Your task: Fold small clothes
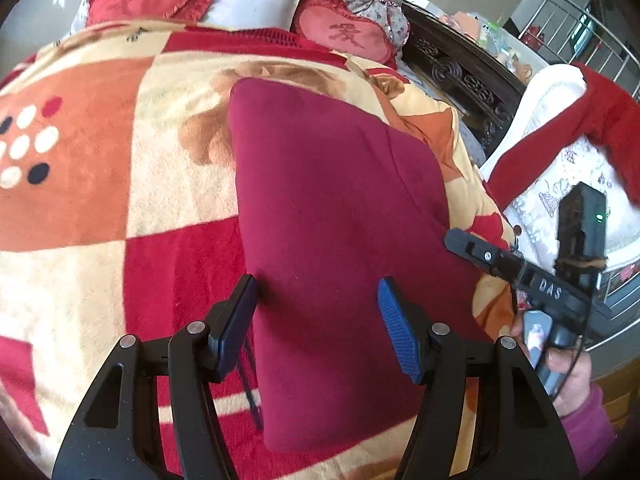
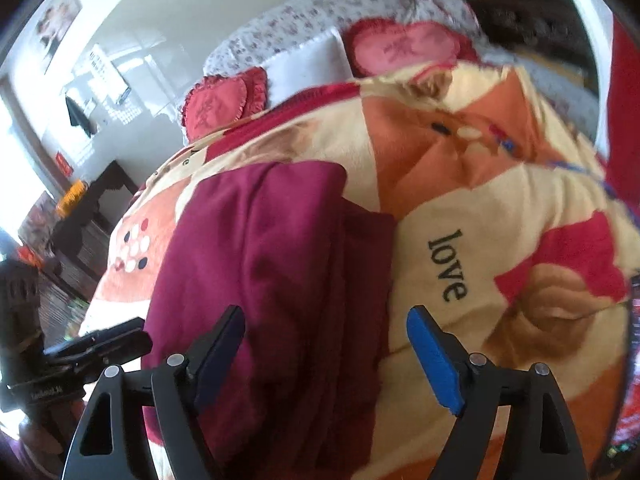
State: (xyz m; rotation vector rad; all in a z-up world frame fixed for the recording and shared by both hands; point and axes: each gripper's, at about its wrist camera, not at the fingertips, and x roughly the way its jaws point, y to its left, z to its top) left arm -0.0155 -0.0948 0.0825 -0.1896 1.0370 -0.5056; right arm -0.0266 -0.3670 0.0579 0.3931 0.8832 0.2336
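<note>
A maroon garment (image 1: 332, 216) lies folded into a long flat panel on the patterned blanket (image 1: 100, 184). My left gripper (image 1: 318, 300) is open and empty, its jaws just above the garment's near part. The right gripper (image 1: 480, 252) shows at the garment's right edge in the left wrist view. In the right wrist view the garment (image 2: 280, 264) shows stacked folded layers. My right gripper (image 2: 326, 332) is open and empty over the garment's near right edge.
Red heart-shaped cushions (image 1: 344, 36) and a white pillow (image 1: 256, 0) lie at the head of the bed. A red and white garment (image 1: 568, 120) hangs at the right over a metal rack (image 1: 600, 40). A dark carved bed frame (image 1: 460, 76) runs along the right side.
</note>
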